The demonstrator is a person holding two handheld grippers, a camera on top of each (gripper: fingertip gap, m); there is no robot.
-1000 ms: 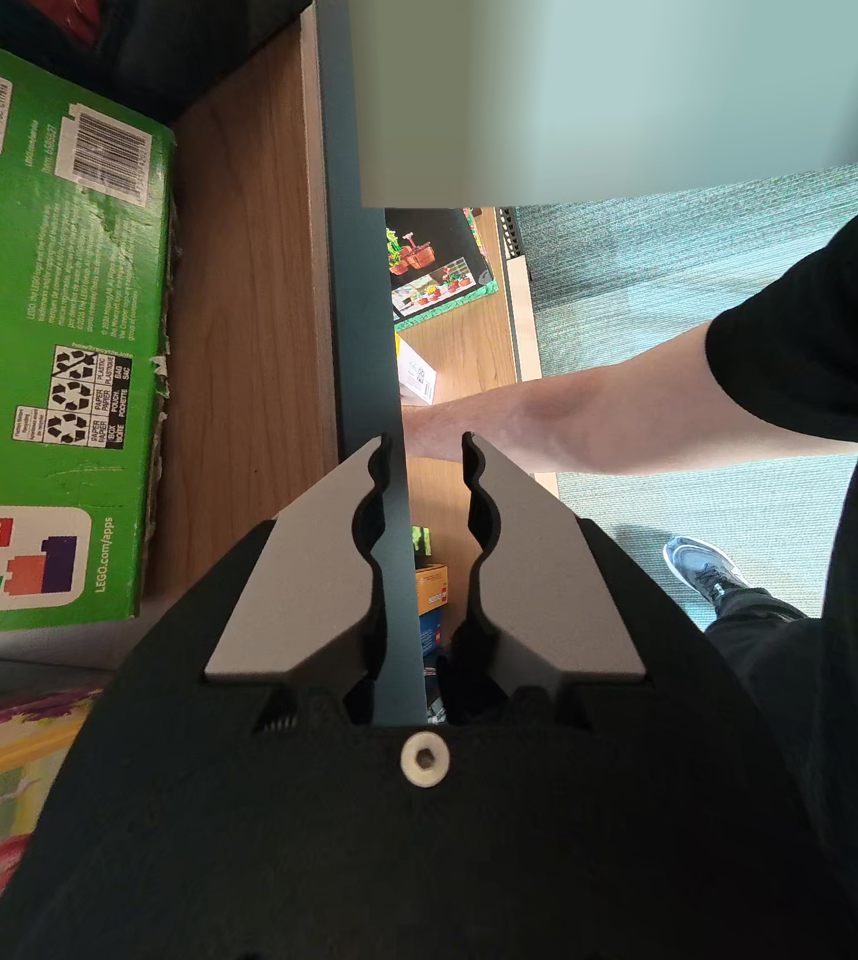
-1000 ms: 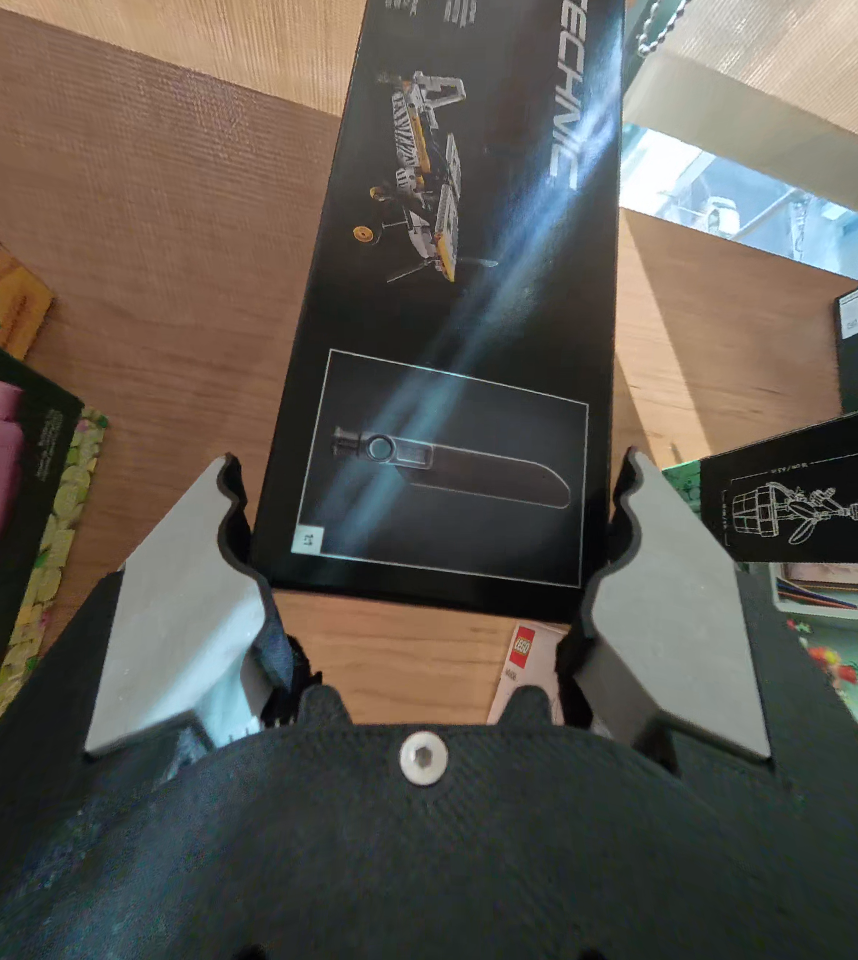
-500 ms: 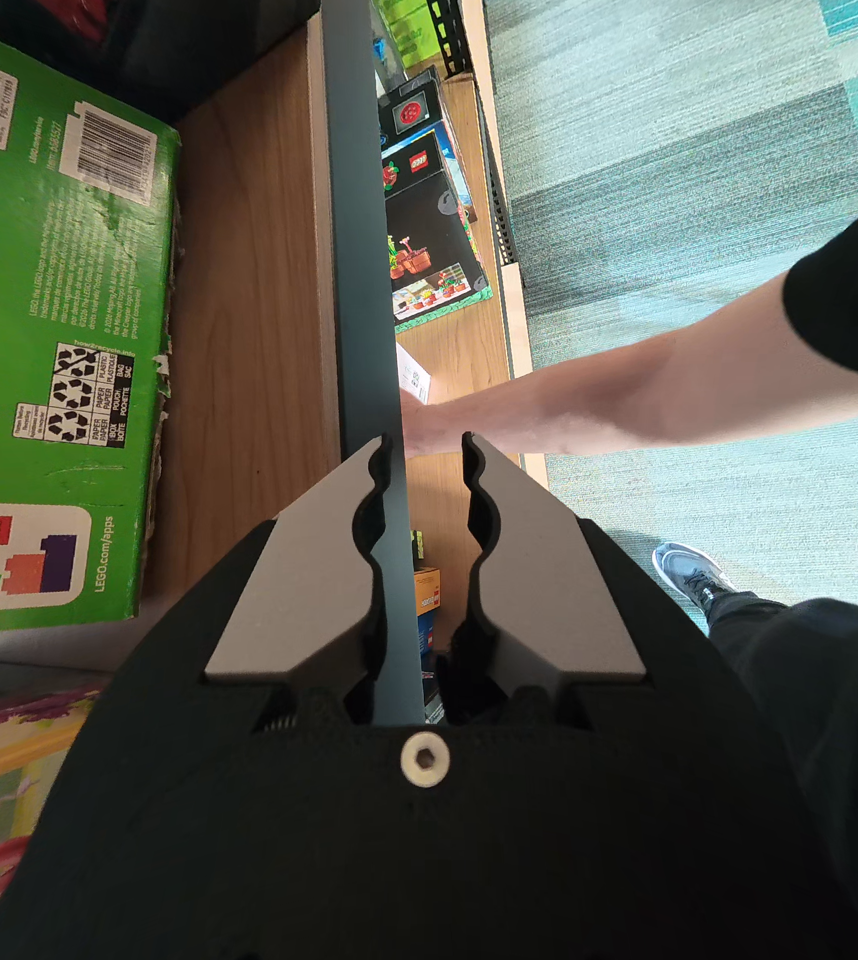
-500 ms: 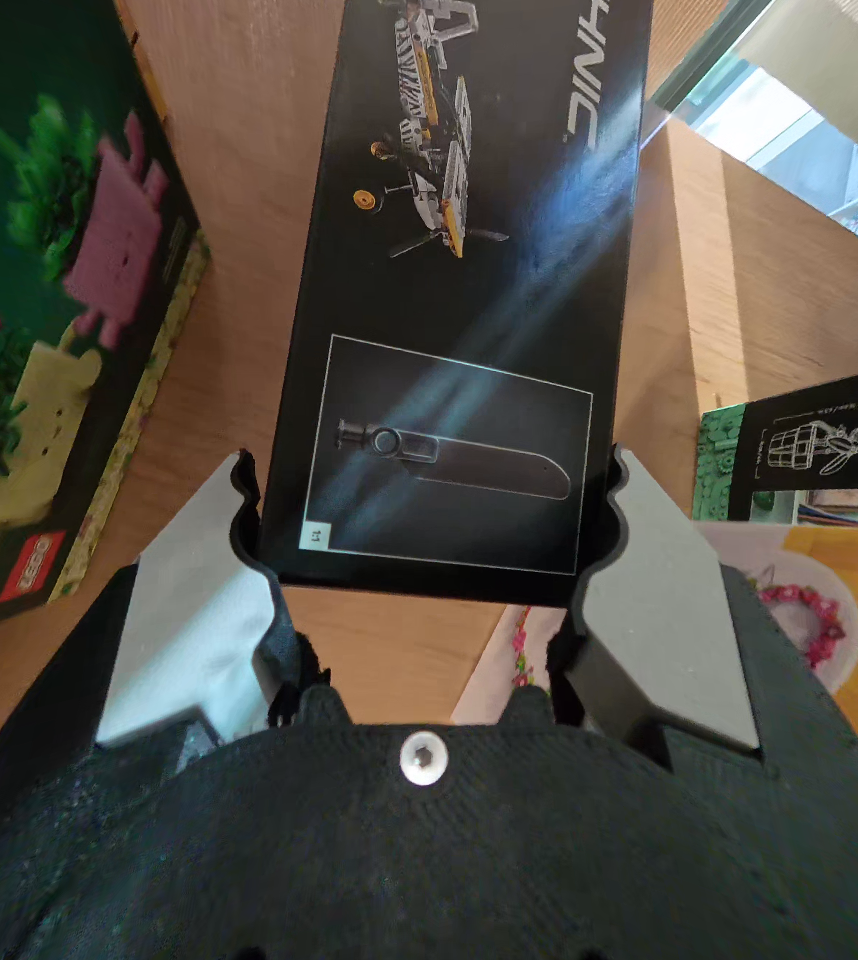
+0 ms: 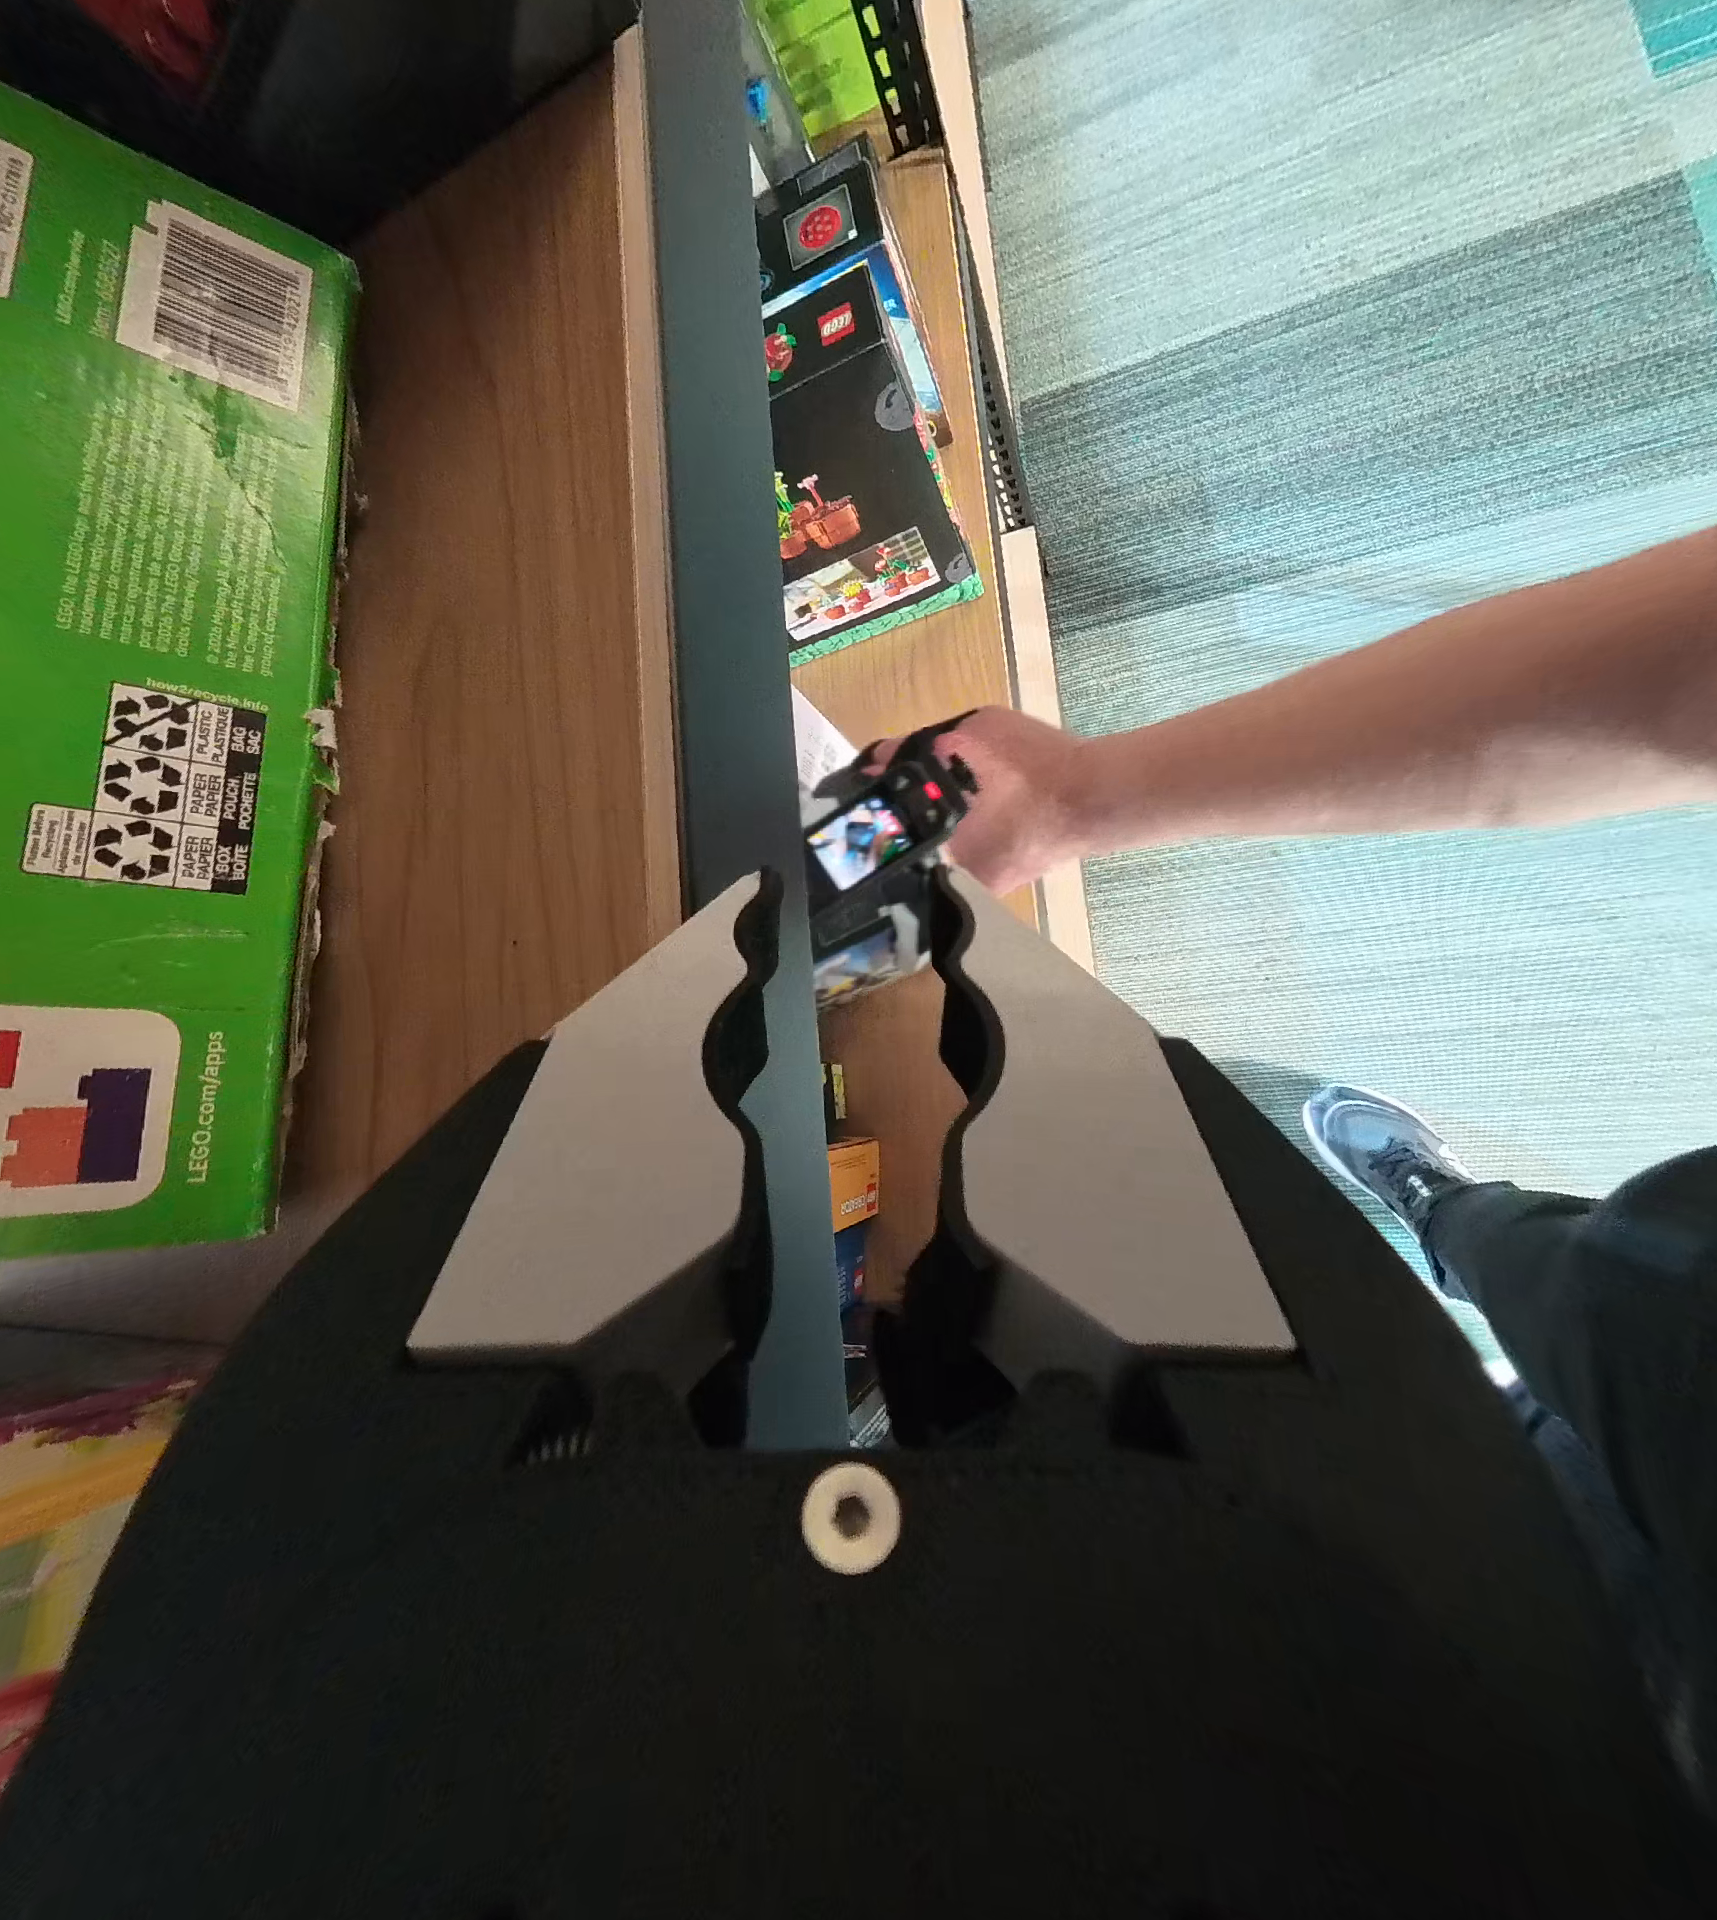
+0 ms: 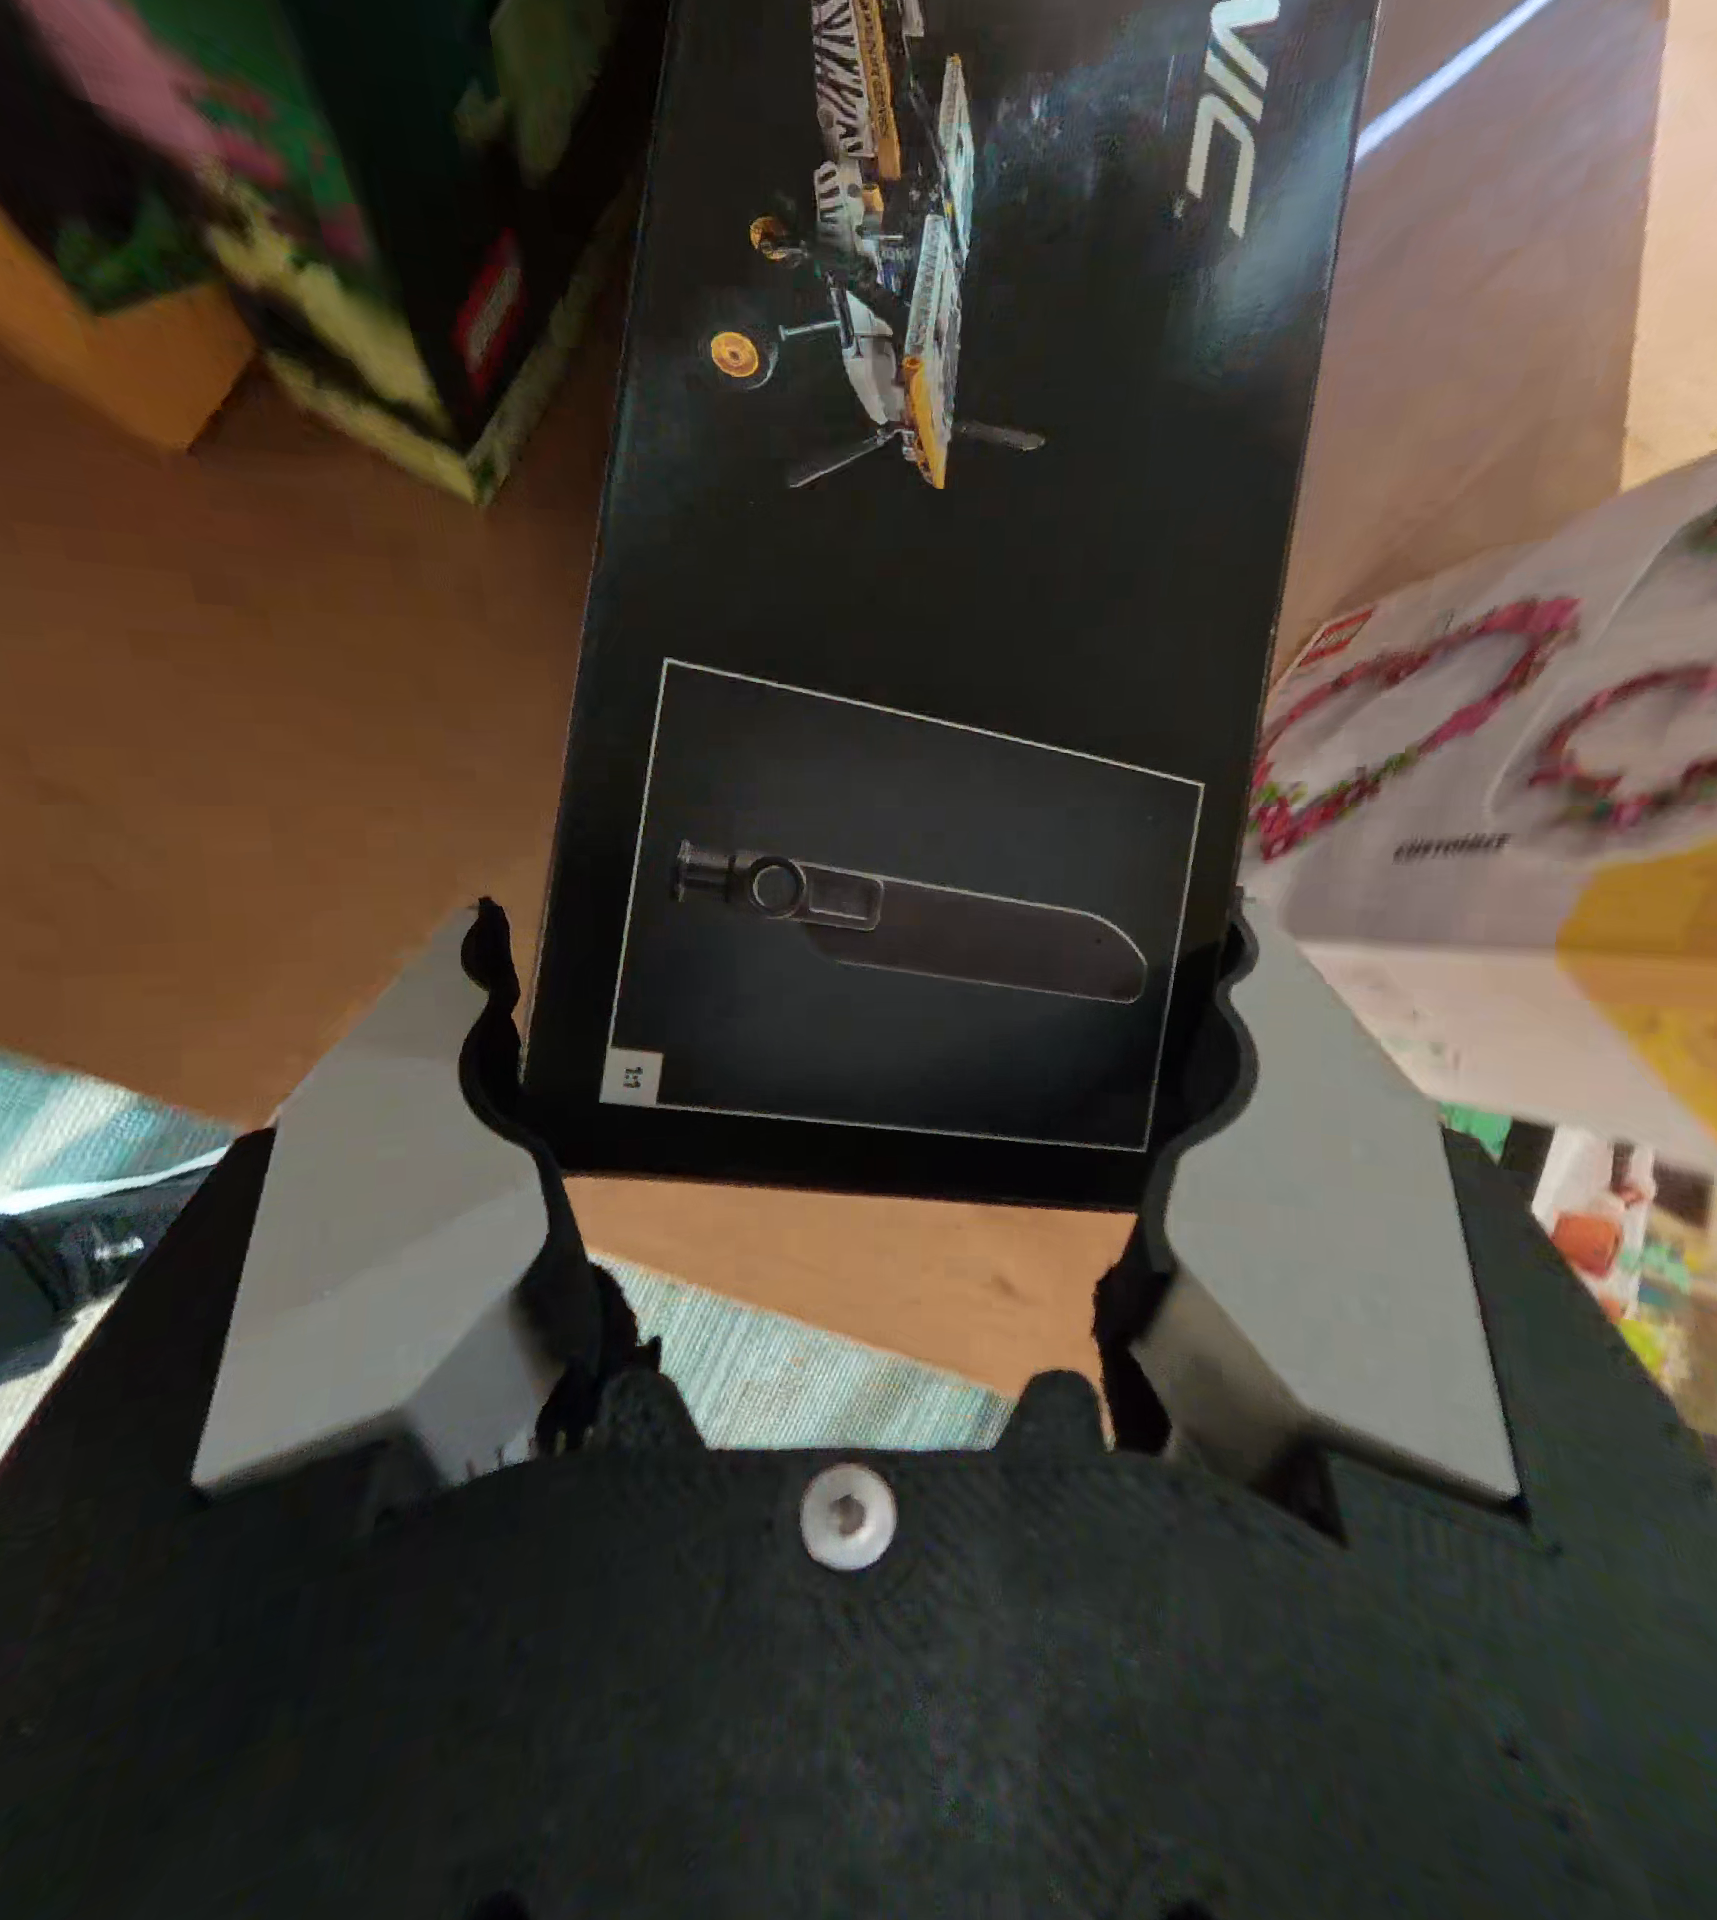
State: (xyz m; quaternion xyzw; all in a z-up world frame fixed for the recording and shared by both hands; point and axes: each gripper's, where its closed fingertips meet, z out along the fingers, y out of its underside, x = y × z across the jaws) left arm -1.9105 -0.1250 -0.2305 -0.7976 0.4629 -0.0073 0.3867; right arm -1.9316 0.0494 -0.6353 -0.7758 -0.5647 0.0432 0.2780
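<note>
Right claw (image 6: 864,997), wider a second ago, now clamps both sides of the tall black cardboard box (image 6: 937,623), held above the wooden shelf (image 6: 210,727) (left claw (image 5: 851,904) hangs apart, empty).

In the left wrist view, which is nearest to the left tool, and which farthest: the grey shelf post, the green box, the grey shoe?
1. Grey shelf post: between the left tool's fingers.
2. Green box: left, on the wooden shelf.
3. Grey shoe: lower right, on the carpet below.
</note>
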